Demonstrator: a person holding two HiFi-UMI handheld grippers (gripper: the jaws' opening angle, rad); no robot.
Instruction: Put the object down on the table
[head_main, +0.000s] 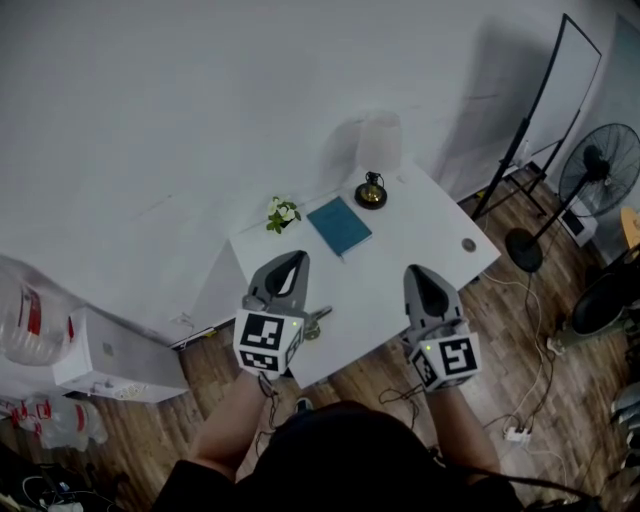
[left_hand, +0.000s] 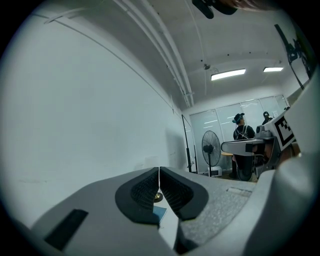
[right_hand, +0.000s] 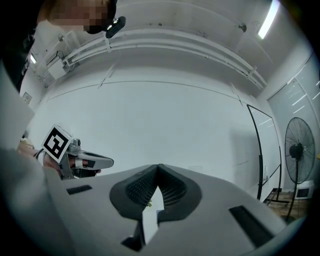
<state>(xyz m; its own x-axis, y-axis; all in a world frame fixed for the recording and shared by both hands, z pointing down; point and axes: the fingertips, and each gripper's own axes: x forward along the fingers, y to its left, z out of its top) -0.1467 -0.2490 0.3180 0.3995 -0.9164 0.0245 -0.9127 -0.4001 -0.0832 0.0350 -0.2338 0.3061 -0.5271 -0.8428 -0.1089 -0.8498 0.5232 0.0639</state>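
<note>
Both grippers hover above the near edge of a white table (head_main: 420, 240), and neither holds anything. In the head view my left gripper (head_main: 297, 257) is shut, its tips pointing toward a teal book (head_main: 339, 226). Beside it, my right gripper (head_main: 414, 271) is also shut over bare tabletop. The left gripper view shows its jaws (left_hand: 159, 172) pressed together, with a sliver of the book (left_hand: 160, 214) and a brass holder (left_hand: 157, 197) below them. In the right gripper view the jaws (right_hand: 158, 169) meet with nothing between, and the left gripper (right_hand: 109, 162) shows at the left.
On the table stand a small potted plant (head_main: 283, 213), a dark brass holder (head_main: 371, 192) and a small round thing (head_main: 469, 245). A floor fan (head_main: 598, 170) and a black stand (head_main: 530, 130) are to the right, a white box (head_main: 110, 365) to the left. A person (left_hand: 242, 131) stands far off.
</note>
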